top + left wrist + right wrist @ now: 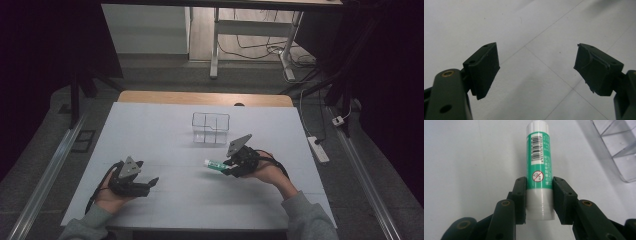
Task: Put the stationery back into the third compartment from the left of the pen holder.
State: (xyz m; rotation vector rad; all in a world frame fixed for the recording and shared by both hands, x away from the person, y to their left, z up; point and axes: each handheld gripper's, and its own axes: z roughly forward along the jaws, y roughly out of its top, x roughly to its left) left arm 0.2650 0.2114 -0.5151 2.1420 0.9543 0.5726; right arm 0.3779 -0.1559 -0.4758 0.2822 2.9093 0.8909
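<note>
1. The right gripper (pixel 539 195) is clamped on a glue stick (pixel 538 157), its jaws pressing both sides of the tube near one end. The stick points out ahead of the jaws, over the right half of the table (pixel 165 130) and nearer the front edge than the back.
2. The likely step is carrying the stick to the clear plastic organizer (pixel 210 128), which stands toward the back edge, near the middle. Keep the squeeze steady, since the round tube could roll or slip between flat pads.
3. Lift before crossing, so the free end clears the organizer's wall.
4. Tip the stick upright over one compartment and centre it between the dividers before letting go.
5. The left gripper (pixel 536 67) has its jaws apart and nothing between them, near the front left corner. It could steady the light organizer if it shifts.
</note>
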